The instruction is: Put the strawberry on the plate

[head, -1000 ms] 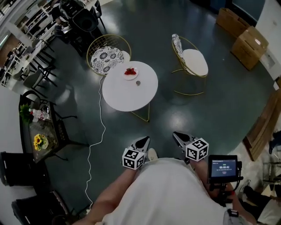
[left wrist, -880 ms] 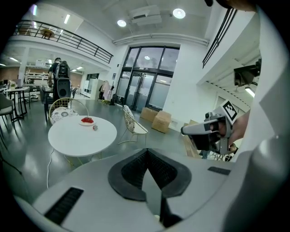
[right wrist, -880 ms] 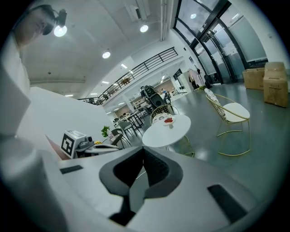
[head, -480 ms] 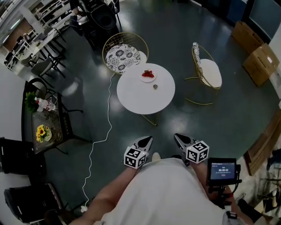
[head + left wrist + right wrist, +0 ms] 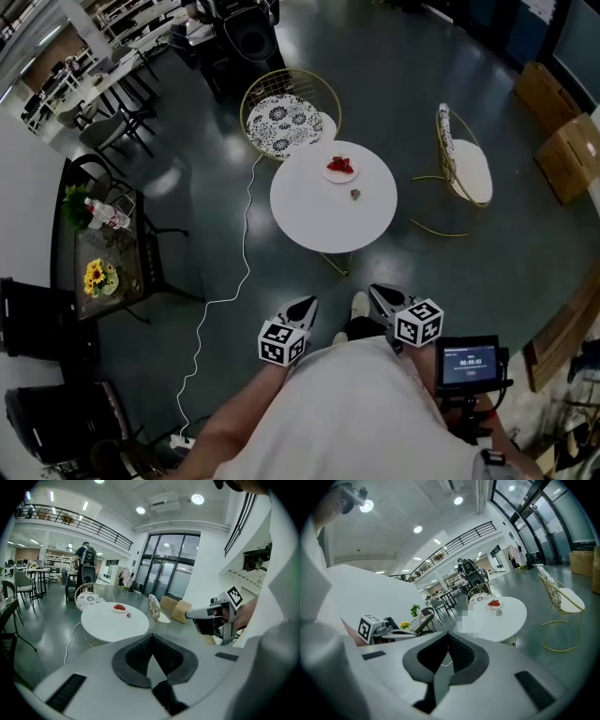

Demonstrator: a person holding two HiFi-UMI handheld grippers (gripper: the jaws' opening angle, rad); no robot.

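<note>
Both tools are closed tight on nothing: the left gripper and right gripper hover close to the person, well apart from the round white table. The strawberry lies loose on the tabletop (nearer its middle), just beside the plate at the far edge, which holds red berries

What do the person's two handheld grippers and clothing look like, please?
Both the left gripper and the right gripper have light grey bodies tapering to dark, ridged pads. Each carries a white cube printed with black square markers. The person wears a light-coloured top.
</note>
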